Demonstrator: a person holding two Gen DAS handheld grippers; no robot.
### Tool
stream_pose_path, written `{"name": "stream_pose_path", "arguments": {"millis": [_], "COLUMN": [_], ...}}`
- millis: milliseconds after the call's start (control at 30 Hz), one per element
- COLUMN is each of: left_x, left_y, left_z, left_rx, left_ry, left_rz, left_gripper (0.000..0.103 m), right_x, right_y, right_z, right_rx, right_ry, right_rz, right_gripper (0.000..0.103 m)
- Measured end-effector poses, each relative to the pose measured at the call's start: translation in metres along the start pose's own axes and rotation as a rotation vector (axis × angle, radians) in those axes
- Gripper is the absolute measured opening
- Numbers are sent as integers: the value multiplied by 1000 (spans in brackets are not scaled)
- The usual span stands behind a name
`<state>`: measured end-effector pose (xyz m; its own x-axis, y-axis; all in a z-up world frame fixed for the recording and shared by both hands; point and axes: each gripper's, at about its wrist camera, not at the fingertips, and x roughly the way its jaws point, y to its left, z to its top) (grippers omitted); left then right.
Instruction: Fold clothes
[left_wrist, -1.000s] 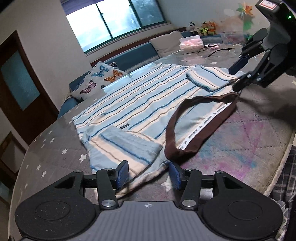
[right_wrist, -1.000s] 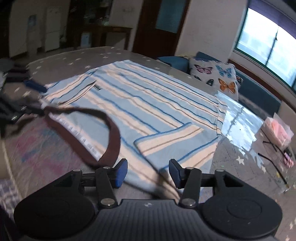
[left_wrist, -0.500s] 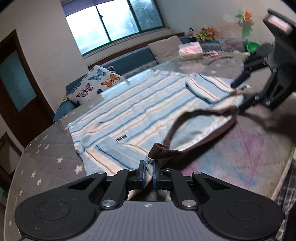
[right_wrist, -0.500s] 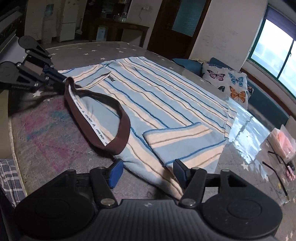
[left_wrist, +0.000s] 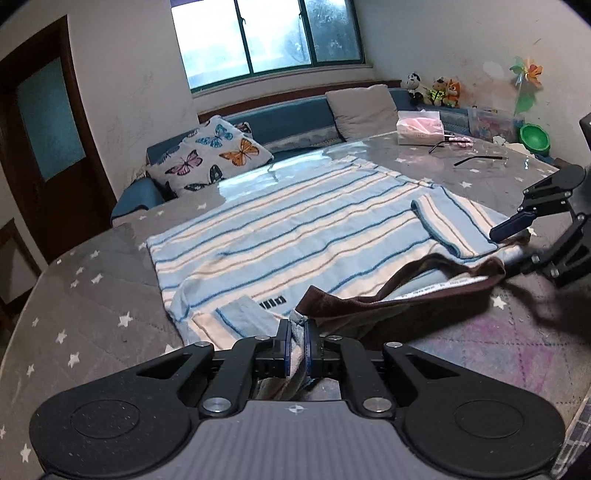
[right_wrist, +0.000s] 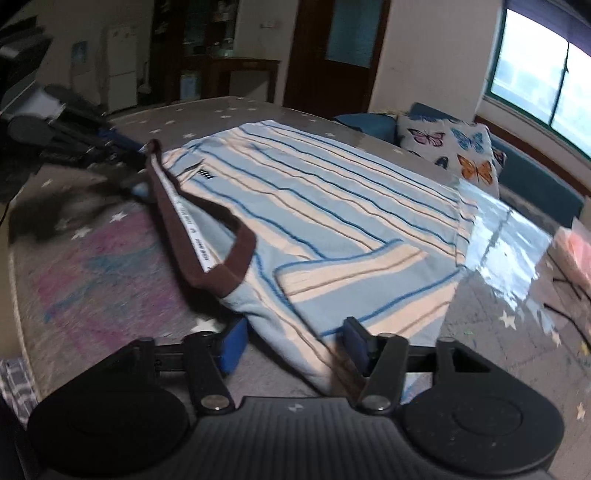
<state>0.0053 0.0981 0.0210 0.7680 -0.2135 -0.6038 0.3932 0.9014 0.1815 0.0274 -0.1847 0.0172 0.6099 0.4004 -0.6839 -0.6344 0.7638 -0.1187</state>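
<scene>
A striped shirt (left_wrist: 295, 229) lies flat on the table (left_wrist: 85, 314). It is light blue with cream bands and thin blue lines. Both short sleeves are folded in on top of it. The brown collar (left_wrist: 399, 291) sits at the near edge of the shirt and is pulled up off the table in a long loop.

The left gripper (left_wrist: 296, 338) has its two blue pads pressed close together. A bit of the shirt, right by one end of the collar, is pinched between them. That corner is lifted a little, and cloth hangs down under the pads.

The right gripper (right_wrist: 293, 341) is wide open. Its pads sit on either side of the other shoulder of the shirt, low by the table, and the cloth lies between them. They are not squeezing it. In the left view this gripper shows at the far right, by the other end of the collar.

A butterfly pillow (left_wrist: 210, 158) rests on a blue sofa (left_wrist: 288, 125) behind the table. A pink pack (left_wrist: 419, 127) and a pair of glasses (left_wrist: 469, 153) lie on the far part of the table, well apart from the shirt.
</scene>
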Motion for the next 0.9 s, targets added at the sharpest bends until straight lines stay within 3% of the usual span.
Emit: {"name": "stream_pose_path", "arguments": {"millis": [133, 200, 400, 667, 767, 833, 867, 900], "left_x": [-2, -6, -15, -18, -16, -14, -13, -13], "left_y": [-4, -8, -23, -32, -31, -29, -28, -28], "left_z": [-9, -14, -29, -50, -50, -49, -48, -48], "left_rx": [11, 30, 102, 177, 193, 201, 201, 197], "left_ry": [13, 8, -4, 11, 7, 7, 8, 10], "left_rz": [3, 4, 40, 86, 85, 77, 70, 66], "left_gripper": [11, 13, 34, 42, 42, 35, 21, 13], "right_x": [2, 2, -3, -12, -14, -15, -15, -16], "right_y": [-9, -12, -13, -10, -9, -8, -7, -6], "right_z": [4, 6, 12, 19, 19, 19, 19, 19], "right_rx": [40, 46, 65, 78, 85, 91, 92, 90], "right_ry": [15, 16, -5, -35, -42, -48, -51, -53], "right_rz": [1, -7, -30, -55, -62, -66, -69, -72], "right_gripper": [19, 12, 7, 7, 7, 6, 6, 6]}}
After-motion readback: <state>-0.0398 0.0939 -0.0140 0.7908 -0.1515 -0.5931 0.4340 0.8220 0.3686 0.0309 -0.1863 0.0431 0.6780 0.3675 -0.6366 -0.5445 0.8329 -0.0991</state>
